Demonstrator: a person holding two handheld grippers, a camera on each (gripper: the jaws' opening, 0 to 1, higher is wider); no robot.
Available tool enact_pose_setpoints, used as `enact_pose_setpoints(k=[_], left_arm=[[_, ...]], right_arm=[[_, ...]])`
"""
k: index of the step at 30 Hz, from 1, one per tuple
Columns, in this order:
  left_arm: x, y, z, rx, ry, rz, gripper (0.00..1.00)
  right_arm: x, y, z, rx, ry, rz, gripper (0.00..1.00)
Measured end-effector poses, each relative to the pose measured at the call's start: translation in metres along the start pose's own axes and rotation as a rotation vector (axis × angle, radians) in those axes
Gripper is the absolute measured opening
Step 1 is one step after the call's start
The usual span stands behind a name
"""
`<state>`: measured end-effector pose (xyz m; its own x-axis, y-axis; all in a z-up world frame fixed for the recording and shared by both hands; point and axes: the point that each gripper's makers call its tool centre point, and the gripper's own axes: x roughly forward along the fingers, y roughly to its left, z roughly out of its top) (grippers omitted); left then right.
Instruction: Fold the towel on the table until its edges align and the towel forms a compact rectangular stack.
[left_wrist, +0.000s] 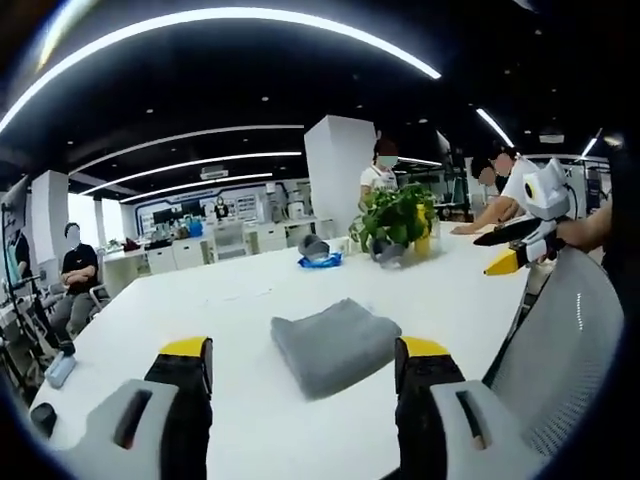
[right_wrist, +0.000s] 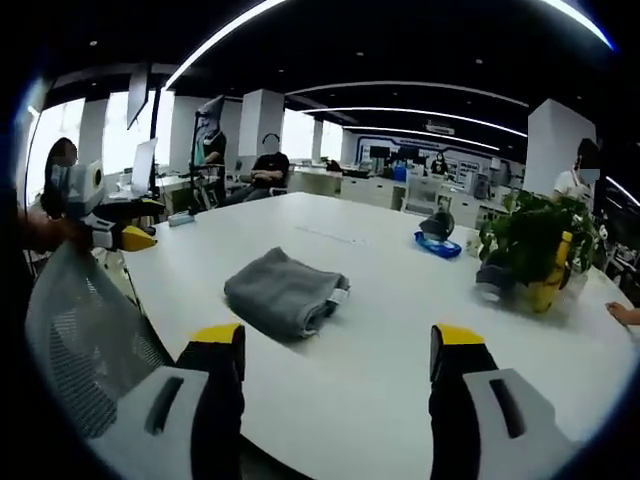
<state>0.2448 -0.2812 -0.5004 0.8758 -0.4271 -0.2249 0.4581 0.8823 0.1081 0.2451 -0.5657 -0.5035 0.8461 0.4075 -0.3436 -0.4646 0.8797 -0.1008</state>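
towel (left_wrist: 335, 345) folded on table (left_wrist: 240, 300), beyond spread jaws.

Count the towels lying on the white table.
1. A grey towel, folded into a loose stack, lies near the table's middle, ahead of both hand-held grippers. More could be hidden behind the potted plant at the far side.

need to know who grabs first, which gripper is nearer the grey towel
Too close to call. Both grippers are open and held back off the towel, which lies folded on the table: left gripper on one side, right gripper on another.
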Motion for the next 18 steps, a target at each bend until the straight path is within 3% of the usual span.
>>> enact_pose_setpoints(k=[4, 8, 11, 18], left_arm=[[0.001, -0.013, -0.024, -0.035, 0.153, -0.083, 0.48], [0.002, -0.012, -0.019, -0.015, 0.114, -0.078, 0.5], [0.002, -0.013, -0.02, -0.028, 0.12, -0.084, 0.5], [0.002, -0.009, -0.015, -0.017, 0.084, -0.061, 0.54]], right_arm=[[0.0, -0.001, -0.001, -0.004, 0.006, -0.006, 0.74], [0.001, 0.0, -0.003, -0.022, 0.018, -0.008, 0.74], [0.001, 0.0, -0.003, -0.033, 0.022, -0.008, 0.74], [-0.002, -0.006, 0.003, 0.028, -0.02, -0.023, 0.73]])
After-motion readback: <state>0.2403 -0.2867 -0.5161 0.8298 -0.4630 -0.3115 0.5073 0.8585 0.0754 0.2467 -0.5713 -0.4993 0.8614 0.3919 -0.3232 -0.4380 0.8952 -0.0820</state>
